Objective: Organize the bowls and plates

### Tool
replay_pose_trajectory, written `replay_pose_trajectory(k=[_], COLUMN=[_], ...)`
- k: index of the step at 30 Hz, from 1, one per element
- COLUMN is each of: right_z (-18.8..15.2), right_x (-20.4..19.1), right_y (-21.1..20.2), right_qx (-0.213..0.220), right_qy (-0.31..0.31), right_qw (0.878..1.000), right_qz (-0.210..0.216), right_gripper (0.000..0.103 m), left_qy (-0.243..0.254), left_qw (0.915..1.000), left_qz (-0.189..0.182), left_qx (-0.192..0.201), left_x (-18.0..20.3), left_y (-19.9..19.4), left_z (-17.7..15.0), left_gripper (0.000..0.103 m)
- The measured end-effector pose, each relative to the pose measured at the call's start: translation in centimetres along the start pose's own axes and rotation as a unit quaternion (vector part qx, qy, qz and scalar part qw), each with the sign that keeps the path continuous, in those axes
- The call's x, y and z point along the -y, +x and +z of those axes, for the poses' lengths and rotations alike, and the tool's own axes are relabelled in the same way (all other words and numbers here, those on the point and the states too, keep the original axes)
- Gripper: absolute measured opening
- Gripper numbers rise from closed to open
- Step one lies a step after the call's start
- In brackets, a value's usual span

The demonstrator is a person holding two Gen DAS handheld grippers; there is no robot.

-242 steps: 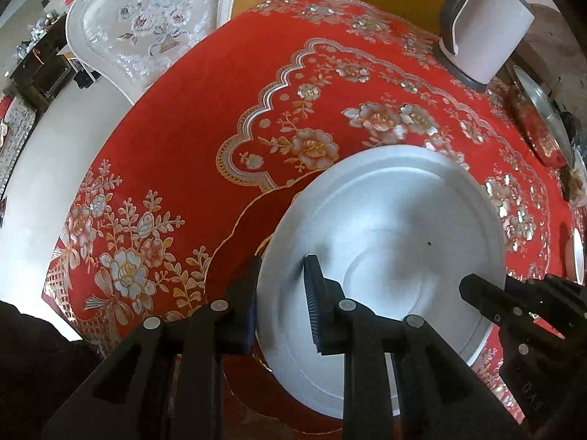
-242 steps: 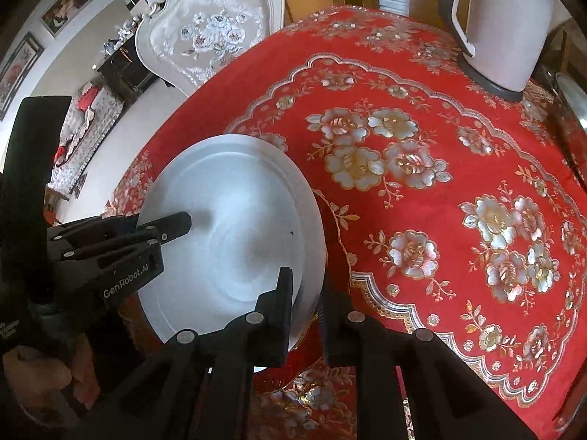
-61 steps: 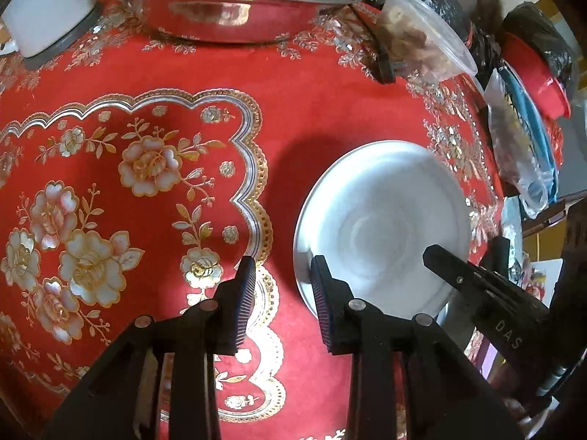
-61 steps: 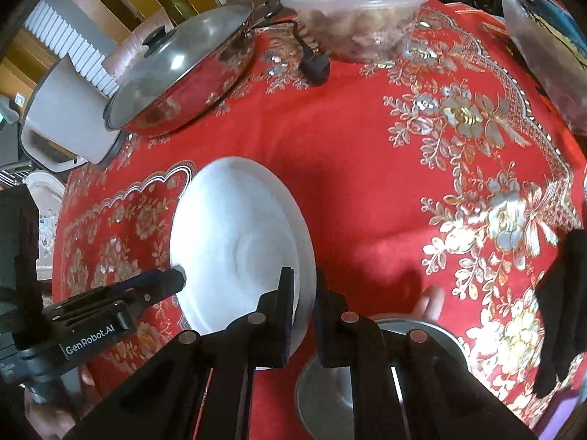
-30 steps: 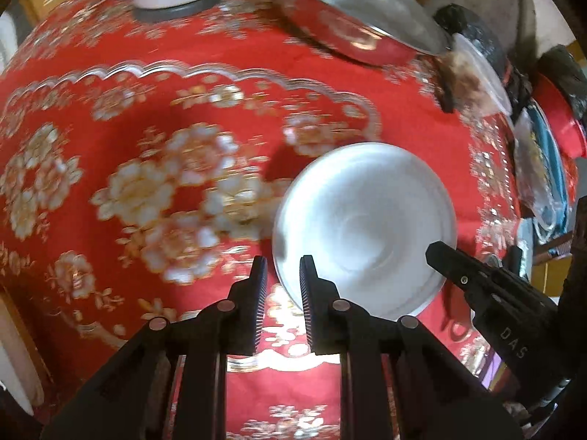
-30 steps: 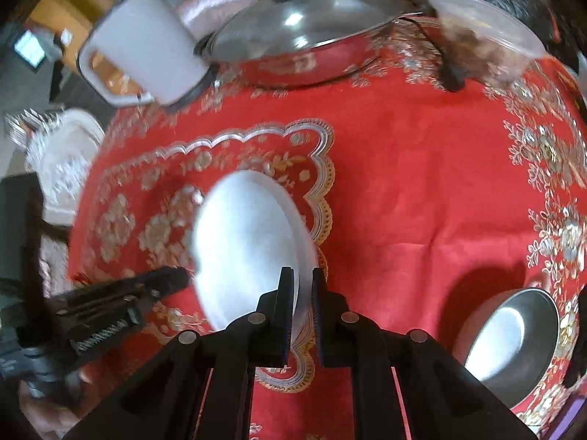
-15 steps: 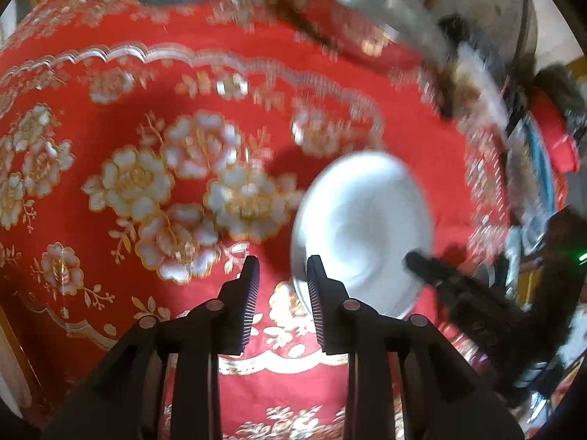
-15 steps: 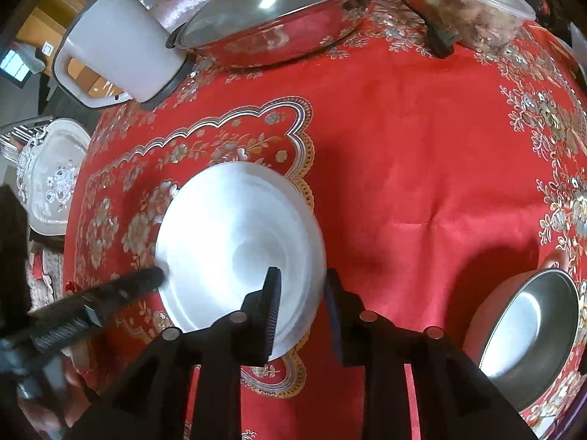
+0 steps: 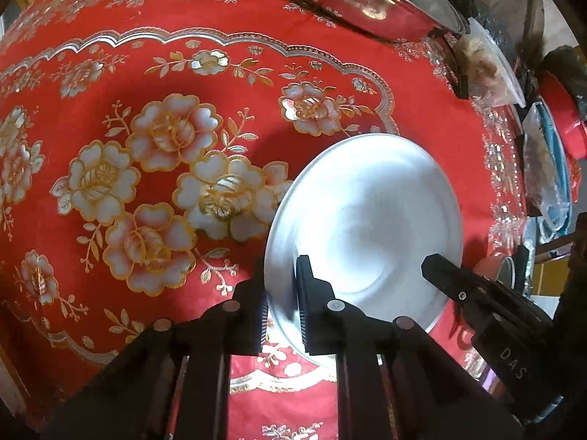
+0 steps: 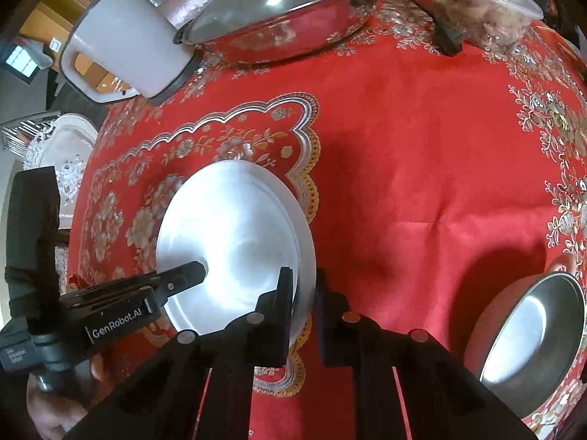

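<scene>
Left gripper (image 10: 176,278) reads "GenRobot.AI"; right gripper (image 9: 440,267) "DAS".

Tablecloth (image 10: 422,168): bright red, gold-and-silver flowers, scalloped border
Plate (image 10: 234,234): plain silvery metal
Bowl (image 10: 532,326): red outside, silver inside
Kettle (image 10: 124,47): pale pink, dark grey base
Pan (image 10: 290,33): shiny steel reflecting red, glass lid
Gripper fingers (image 9: 304,308): matte black
Chair back (image 10: 66,157): white, floral

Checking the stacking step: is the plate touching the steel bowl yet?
Apart. The right wrist view shows the plate over the cloth and the bowl off to the right, with bare red cloth between them.
</scene>
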State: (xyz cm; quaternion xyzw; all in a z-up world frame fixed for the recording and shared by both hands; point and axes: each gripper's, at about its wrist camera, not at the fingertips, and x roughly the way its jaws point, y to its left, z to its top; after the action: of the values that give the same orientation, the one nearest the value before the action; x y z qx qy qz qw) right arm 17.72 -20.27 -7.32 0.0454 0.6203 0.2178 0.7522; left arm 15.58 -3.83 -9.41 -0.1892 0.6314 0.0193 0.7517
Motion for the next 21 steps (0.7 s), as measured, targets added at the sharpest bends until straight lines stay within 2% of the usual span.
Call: replay_pose_trajectory(k=[5, 8, 12, 17, 21], right_z=[0.6, 2.1, 3.3, 2.9, 1.5], right_x=[-1.9, -3.7, -6.7, -11.5, -15.9], right_y=[-2.0, -4.1, -6.3, -7.1, -6.4], right_qx=[0.018, 0.042, 0.063, 0.069, 0.057], right_qy=[-0.011, -0.019, -0.046, -0.083, -0.113], right_qw=[1.0, 0.999, 0.997, 0.994, 0.991], right_qz=[0.001, 0.012, 0.012, 0.021, 0.05], right_gripper=[0.011, 0.011, 0.01, 0.011, 0.011], left_qy=[0.003, -0.004, -0.007, -0.028, -0.051], left_qw=[0.9997, 0.9989, 0.9968, 0.9946, 0.9925], left_qz=[0.003, -0.006, 0.001, 0.004, 0.012], left_qx=[0.022, 0.046, 0.079, 0.1, 0.111], left_x=[-0.1, -0.8, -1.6, -5.6, -10.1], left_y=[-3.1, -6.3, -9.8, -13.0, -15.0], left_z=[0.0, 1.3, 1.7, -0.2, -2.5], left_gripper=[0.011, 0.011, 0.011, 0.011, 0.012])
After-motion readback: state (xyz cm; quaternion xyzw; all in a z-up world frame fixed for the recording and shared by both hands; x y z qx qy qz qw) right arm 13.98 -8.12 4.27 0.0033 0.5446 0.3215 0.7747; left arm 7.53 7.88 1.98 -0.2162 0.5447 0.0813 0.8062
